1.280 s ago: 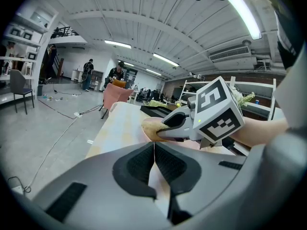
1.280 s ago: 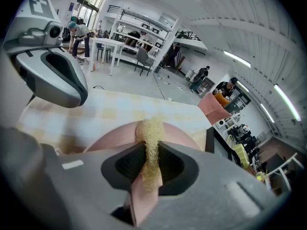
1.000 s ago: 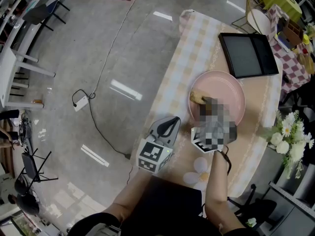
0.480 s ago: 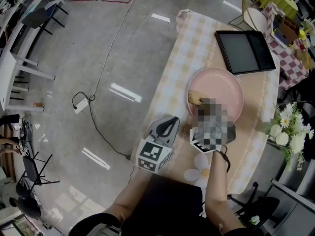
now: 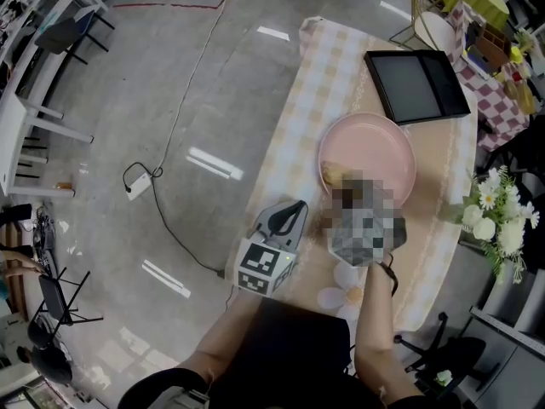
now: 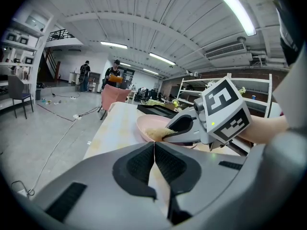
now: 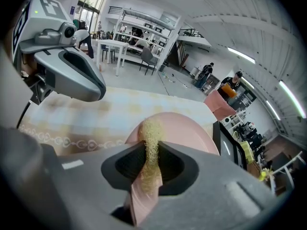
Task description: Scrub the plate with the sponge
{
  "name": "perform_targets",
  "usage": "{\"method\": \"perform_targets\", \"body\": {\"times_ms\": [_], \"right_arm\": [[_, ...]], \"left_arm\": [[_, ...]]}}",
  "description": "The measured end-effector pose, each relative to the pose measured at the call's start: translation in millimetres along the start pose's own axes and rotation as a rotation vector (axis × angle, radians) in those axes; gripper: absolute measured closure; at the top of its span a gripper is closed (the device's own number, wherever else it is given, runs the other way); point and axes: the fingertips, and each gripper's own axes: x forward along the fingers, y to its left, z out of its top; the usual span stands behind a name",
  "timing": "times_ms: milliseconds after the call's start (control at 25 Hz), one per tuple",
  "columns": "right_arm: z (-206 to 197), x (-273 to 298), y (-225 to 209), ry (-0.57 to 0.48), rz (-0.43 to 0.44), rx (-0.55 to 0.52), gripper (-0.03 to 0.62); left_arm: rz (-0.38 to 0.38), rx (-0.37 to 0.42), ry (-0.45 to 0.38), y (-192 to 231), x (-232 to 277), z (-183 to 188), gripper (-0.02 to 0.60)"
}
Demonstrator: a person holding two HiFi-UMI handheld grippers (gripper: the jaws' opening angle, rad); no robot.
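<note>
The yellow sponge [image 7: 152, 131] is clamped between the jaws of the right gripper [image 7: 152, 153] and is held at the near left rim of the pink plate [image 5: 379, 143]; the plate is set on the checked table [image 5: 311, 83]; the left gripper [image 6: 154, 159] is closed on nothing, near the plate.

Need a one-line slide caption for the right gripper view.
Right gripper shut on the yellow sponge at the pink plate's near rim, left gripper alongside above the checked tablecloth.
</note>
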Motion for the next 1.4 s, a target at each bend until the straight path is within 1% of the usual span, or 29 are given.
{"method": "perform_targets", "body": {"times_ms": [240,600,920,1200,1400], "right_arm": [[-6,-7,9,0.010,0.013,0.010,0.525],[-17,-17,15,0.044,0.040,-0.008,0.530],[-25,-28,19,0.072,0.062,-0.019,0.531],[-30,-35,21,0.076,0.065,-0.003,0.531],[-32,-38,14,0.076,0.041,0.000,0.533]], "left_arm": [[-0.014,0.015,0.004,-6,-2,-1,0.569],[-0.027,0.037,0.017,-13,-6,-4,0.568],[-0.054,0.050,0.022,-16,-4,-4,0.568],[-0.075,0.064,0.023,-20,1,-1,0.569],[-0.084,0.065,0.023,-21,5,-1,0.568]]}}
